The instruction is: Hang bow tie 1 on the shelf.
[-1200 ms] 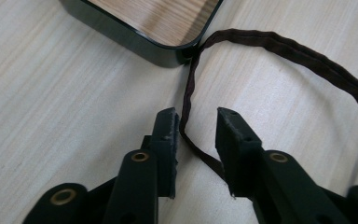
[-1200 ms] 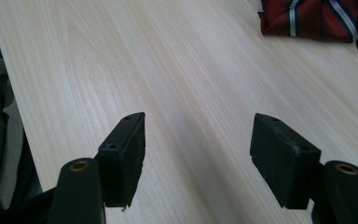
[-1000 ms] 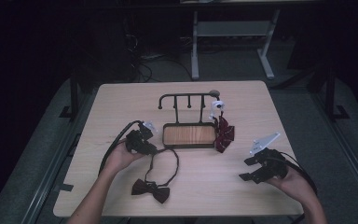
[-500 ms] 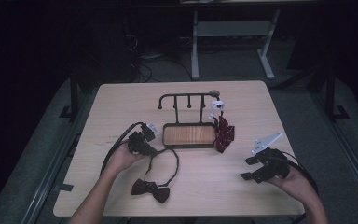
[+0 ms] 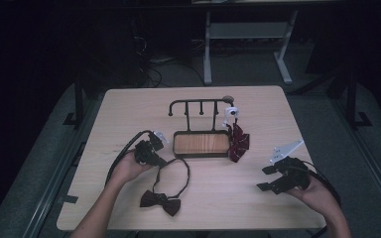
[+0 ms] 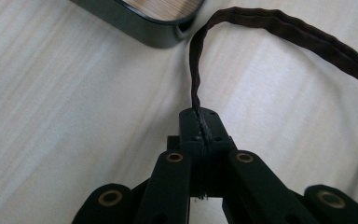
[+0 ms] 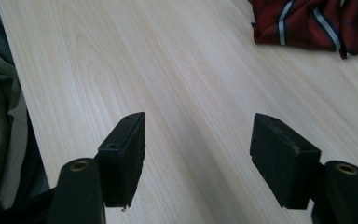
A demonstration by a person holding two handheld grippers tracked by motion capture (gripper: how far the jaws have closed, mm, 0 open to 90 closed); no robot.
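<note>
Bow tie (image 5: 159,201): dark, apparently maroon; lies on the tabletop (image 5: 129,109) near its front edge, strap (image 6: 261,28) looping toward the wooden tray (image 5: 201,144).
My left claw (image 6: 200,123): pinching the strap's end, held low.
My right claw (image 7: 198,156): spread, near the striped tie (image 7: 317,23).

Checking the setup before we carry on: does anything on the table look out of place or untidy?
The striped red tie lies crumpled against the right end of the rack's tray, not hung on a peg. The dark bow tie lies flat, its strap pinched in the left claw.
</note>
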